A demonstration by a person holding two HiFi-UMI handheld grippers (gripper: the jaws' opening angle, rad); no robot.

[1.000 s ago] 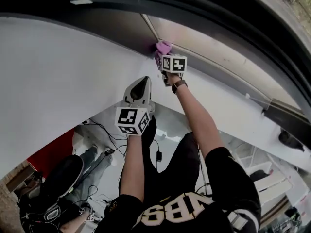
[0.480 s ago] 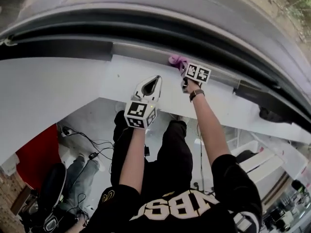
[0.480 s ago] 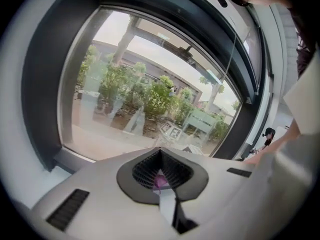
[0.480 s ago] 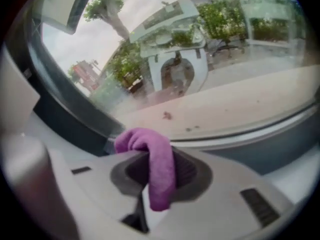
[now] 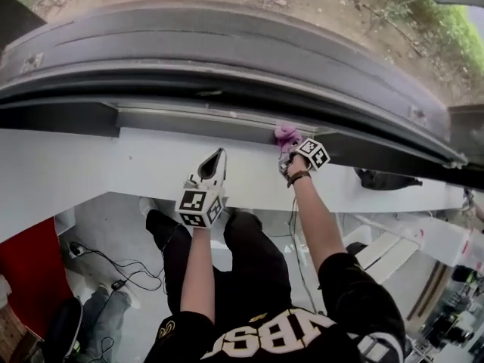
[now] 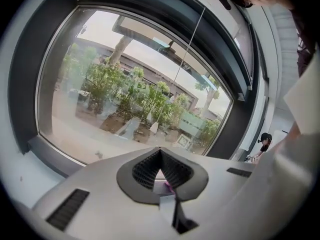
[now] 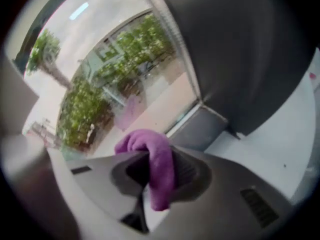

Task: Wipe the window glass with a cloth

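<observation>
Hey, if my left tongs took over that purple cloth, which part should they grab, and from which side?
Take the rounded bunch of the purple cloth that pokes out past the tip of the right tongs, coming from the left. It is the thickest free part; the middle is pinched in those jaws. The left tongs look shut, so open them first.

This looks to me like an office or lab workroom. A large dark-framed window (image 6: 115, 79) sits above a white sill (image 5: 76, 169), with shrubs (image 6: 100, 91) and low buildings (image 6: 150, 66) outside. At lower left of the head view, loose cables (image 5: 98, 267) cross a pale floor (image 5: 106, 229) beside a red panel (image 5: 26, 255).
</observation>
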